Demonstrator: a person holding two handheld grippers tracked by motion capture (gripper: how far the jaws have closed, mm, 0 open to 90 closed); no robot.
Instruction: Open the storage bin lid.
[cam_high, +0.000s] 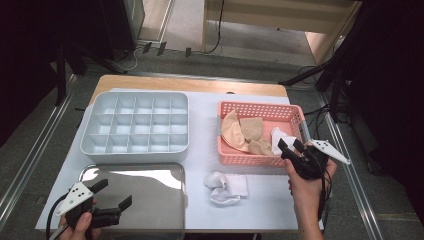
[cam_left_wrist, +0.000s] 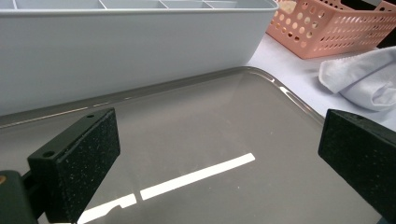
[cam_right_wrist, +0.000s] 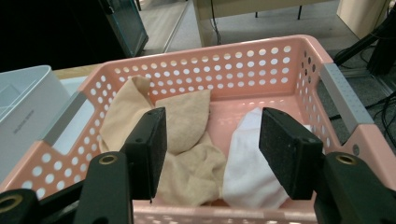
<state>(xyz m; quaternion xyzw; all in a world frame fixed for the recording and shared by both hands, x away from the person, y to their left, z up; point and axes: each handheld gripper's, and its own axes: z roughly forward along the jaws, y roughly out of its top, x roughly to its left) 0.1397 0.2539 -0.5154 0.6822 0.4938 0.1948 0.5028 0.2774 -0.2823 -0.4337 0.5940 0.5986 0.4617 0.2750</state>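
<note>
— Operator: which items can you not see in full?

— Your left hand (cam_high: 80, 227) is cut off by the near edge of the high view. In the basket (cam_right_wrist: 243, 70), the beige cloths (cam_right_wrist: 187, 140) overlap, so their count is unclear, and your jaws cover part of the white cloth (cam_right_wrist: 247, 172).

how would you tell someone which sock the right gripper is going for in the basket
Find the pink perforated basket at the right of the table, beside the grey divided organiser. Inside, look at the near right corner, just ahead of the right gripper, whose jaws stand open and empty. The white sock there is the basket's one white piece; the socks to its left are beige.
</note>
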